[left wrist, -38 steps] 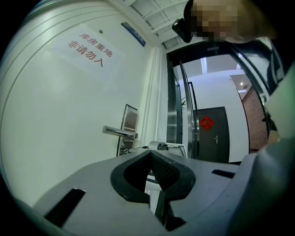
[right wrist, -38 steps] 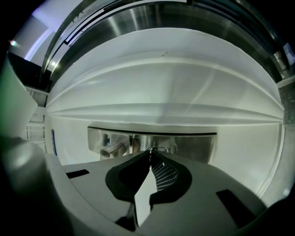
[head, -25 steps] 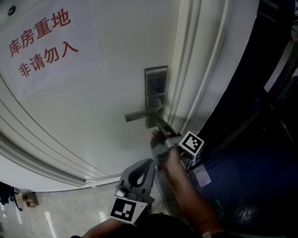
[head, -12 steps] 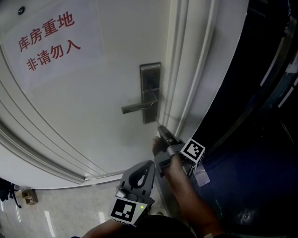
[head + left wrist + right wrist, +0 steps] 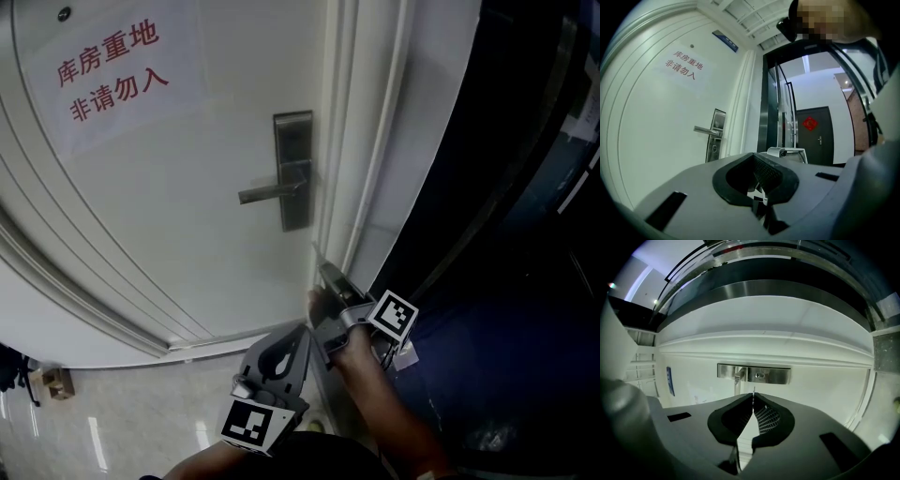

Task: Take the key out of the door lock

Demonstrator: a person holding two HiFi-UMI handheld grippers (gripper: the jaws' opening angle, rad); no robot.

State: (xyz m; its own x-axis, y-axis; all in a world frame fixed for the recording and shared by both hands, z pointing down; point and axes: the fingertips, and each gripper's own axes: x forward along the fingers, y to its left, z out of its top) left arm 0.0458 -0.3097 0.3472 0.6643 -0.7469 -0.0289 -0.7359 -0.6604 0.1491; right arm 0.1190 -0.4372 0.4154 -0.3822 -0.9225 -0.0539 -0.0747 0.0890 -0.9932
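The white door carries a steel lock plate (image 5: 293,169) (image 5: 754,374) with a lever handle (image 5: 271,193) and a keyhole (image 5: 760,375) below it. My right gripper (image 5: 323,272) (image 5: 753,397) is held a short way back from the plate, shut on the key (image 5: 753,391), whose thin blade pokes out past the jaw tips. The key is clear of the keyhole. My left gripper (image 5: 281,354) (image 5: 755,161) hangs lower and nearer to me, shut with nothing in it. In the left gripper view the lock plate (image 5: 716,136) sits off to the left.
A paper sign (image 5: 112,64) with red characters hangs on the door's upper left. The white door frame (image 5: 361,141) runs beside the lock, with dark glass panels (image 5: 506,234) to its right. Tiled floor (image 5: 112,431) lies below. A dark door (image 5: 813,136) stands across the corridor.
My right gripper has drawn back and down from the lock plate, bringing the key out with it. The left gripper has barely moved.
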